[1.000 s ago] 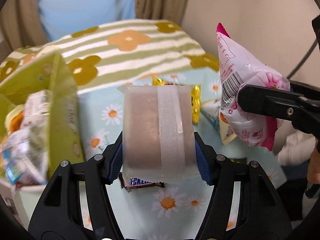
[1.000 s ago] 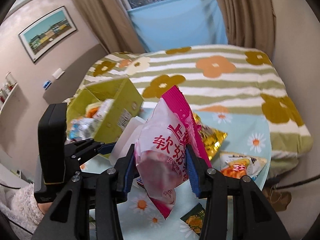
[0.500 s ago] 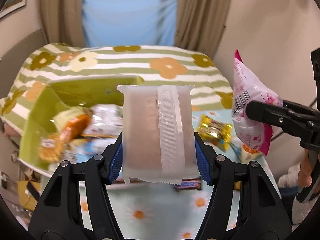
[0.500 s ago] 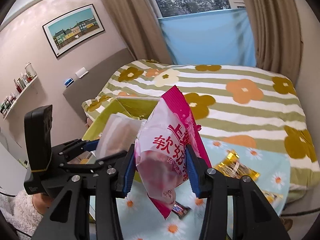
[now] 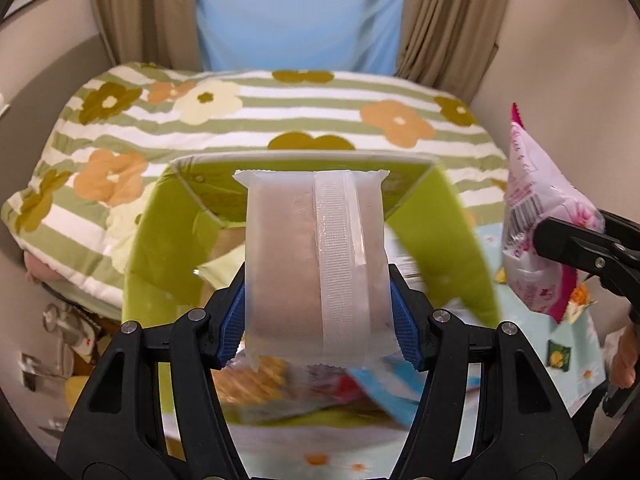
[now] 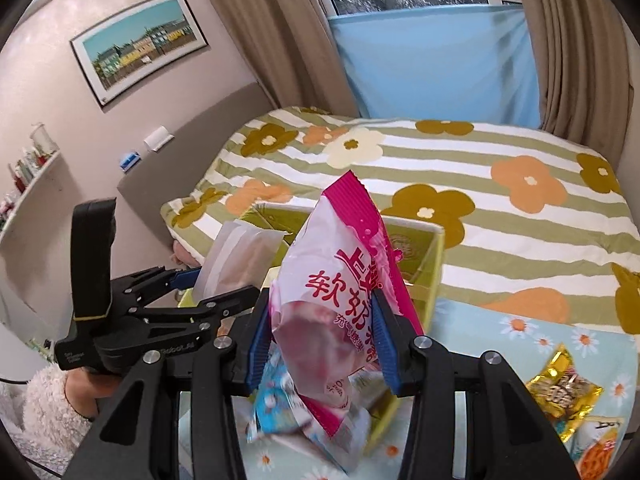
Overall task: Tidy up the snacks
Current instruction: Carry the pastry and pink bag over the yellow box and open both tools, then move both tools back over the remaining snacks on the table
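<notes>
A: Two grippers over a bedside table, each carrying a snack. What does the left one hold?

B: The left gripper (image 5: 318, 320) is clamped on a frosted, translucent packet (image 5: 316, 264) with a brownish filling, its blue pads pressing both sides. The packet stands upright, its ribbed seam facing the camera.

A: And the right?

B: The right gripper (image 6: 322, 344) pinches a pink and white bag (image 6: 332, 304) printed with red characters, jaws drawn in tight against it. The bag's crimped magenta edge points up.

A: Where is the box?

B: The green box (image 5: 460, 248) sits open just beneath both grippers, on a table (image 6: 520, 332) covered in a light blue daisy cloth. Blurred wrappers lie inside it. From the right wrist view the bag hangs above the box's near corner, the packet above its far left side.

A: Anything else on the table?

B: A gold wrapper (image 6: 560, 392) and an orange-printed pack (image 6: 600, 440) lie to the right, well apart from the box. Behind, a bed (image 6: 460, 168) with a striped flower quilt.

A: The person?

B: A hand (image 6: 86, 390) in a fleecy white sleeve (image 6: 44, 412) grips the left handle.
</notes>
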Demonstrator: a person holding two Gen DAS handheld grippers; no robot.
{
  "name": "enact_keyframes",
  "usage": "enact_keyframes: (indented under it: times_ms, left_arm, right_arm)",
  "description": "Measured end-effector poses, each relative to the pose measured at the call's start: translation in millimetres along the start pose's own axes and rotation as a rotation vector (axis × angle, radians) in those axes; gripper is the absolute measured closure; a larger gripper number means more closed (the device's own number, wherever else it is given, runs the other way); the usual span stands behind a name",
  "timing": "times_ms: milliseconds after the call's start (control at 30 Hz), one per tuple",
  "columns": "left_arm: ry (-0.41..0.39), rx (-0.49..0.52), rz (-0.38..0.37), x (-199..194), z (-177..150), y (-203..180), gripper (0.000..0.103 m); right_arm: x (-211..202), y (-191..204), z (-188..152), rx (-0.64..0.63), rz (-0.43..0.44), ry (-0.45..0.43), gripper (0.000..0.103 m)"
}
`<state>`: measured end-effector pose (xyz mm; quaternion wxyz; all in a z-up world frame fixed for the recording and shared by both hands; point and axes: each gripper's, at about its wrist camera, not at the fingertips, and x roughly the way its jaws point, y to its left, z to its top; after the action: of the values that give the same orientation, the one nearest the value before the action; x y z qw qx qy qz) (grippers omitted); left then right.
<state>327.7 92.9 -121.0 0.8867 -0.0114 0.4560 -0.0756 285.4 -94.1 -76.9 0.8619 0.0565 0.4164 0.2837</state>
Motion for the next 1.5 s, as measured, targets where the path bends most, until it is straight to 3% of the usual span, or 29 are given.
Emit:
enact_keyframes:
  times_ms: [233, 300, 333, 467, 633, 867, 933, 1000, 1033, 1500]
  left_arm:
    - [0.107, 0.046, -0.051, 50.3, 6.8, 25.1, 0.04]
    - [0.115, 0.058, -0.075, 53.7, 6.9, 26.4, 0.021]
    - [0.11, 0.068, -0.073, 53.0, 6.6, 26.4, 0.001]
    - [0.106, 0.103, -0.06, 45.3, 2.1, 24.4, 0.0]
    - [0.12, 0.073, -0.021, 39.8, -6.9, 35.7, 0.0]
    - [0.075, 0.064, 0.011, 19.2, -10.1, 41.1, 0.0]
    - [0.071, 0.058, 0.015, 16.0, -10.6, 42.1, 0.001]
    - [0.067, 0.046, 0.011, 10.9, -12.7, 43.5, 0.001]
    - [0.065, 0.043, 0.011, 8.7, -13.6, 44.3, 0.001]
    - [0.032, 0.037, -0.04, -21.7, -34.5, 41.6, 0.001]
  right_arm:
    - [31.9, 8.8, -1.5, 0.076, -0.059, 0.039, 0.06]
    - [36.3, 8.9, -2.6, 0.089, -0.079, 0.053, 0.06]
    - [37.8, 7.8, -3.0, 0.093, -0.089, 0.06, 0.06]
    - [43.1, 4.2, -6.1, 0.112, -0.117, 0.084, 0.06]
    - [47.9, 0.7, -8.8, 0.098, -0.141, 0.117, 0.06]
    - [54.9, -1.4, -1.9, 0.086, -0.154, 0.124, 0.057]
    - [55.5, -1.4, -1.7, 0.084, -0.17, 0.108, 0.043]
    - [51.4, -1.1, -1.8, 0.077, -0.204, 0.073, 0.011]
    - [49.0, -0.9, -2.1, 0.077, -0.211, 0.062, 0.009]
    - [4.9, 12.8, -23.9, 0.105, -0.233, -0.003, 0.009]
